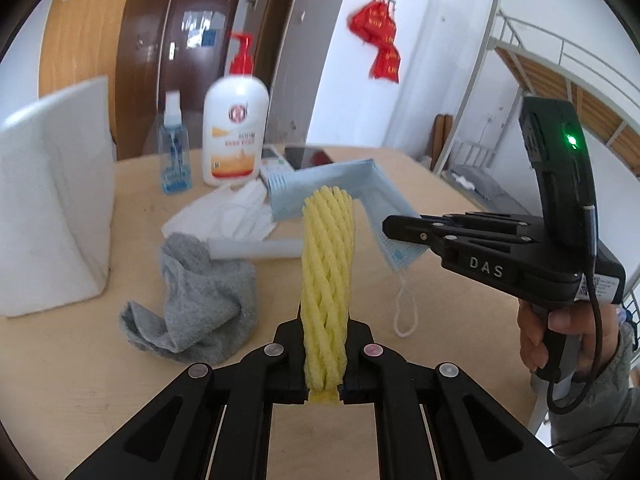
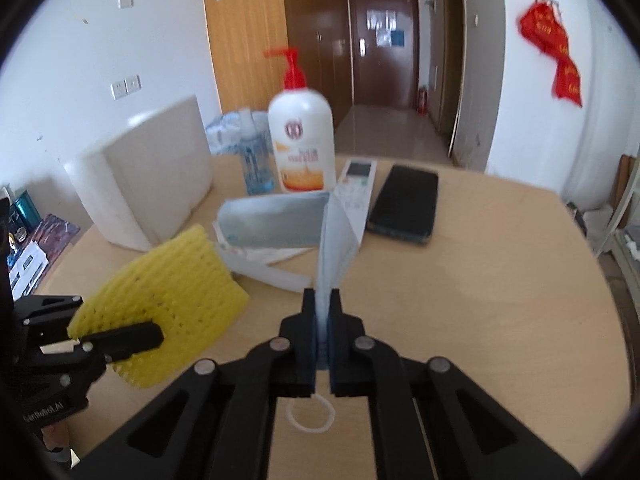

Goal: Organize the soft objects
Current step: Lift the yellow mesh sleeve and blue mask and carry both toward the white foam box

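My left gripper (image 1: 325, 322) is shut on a yellow foam net sleeve (image 1: 327, 280) and holds it above the wooden table (image 1: 80, 360). It also shows in the right wrist view (image 2: 160, 300), at the lower left. My right gripper (image 2: 322, 300) is shut on a light blue face mask (image 2: 280, 220) and holds it lifted over the table; in the left wrist view the mask (image 1: 340, 184) hangs from the right gripper (image 1: 390, 230), its ear loop dangling. A crumpled grey cloth (image 1: 200, 300) and white masks (image 1: 232, 212) lie on the table.
A white foam box (image 1: 52, 208) stands at the left. A pump bottle (image 1: 234, 128), a blue spray bottle (image 1: 174, 156), a remote (image 2: 356, 188) and a black phone (image 2: 404, 204) sit at the table's back. A bunk bed frame (image 1: 560, 80) stands right.
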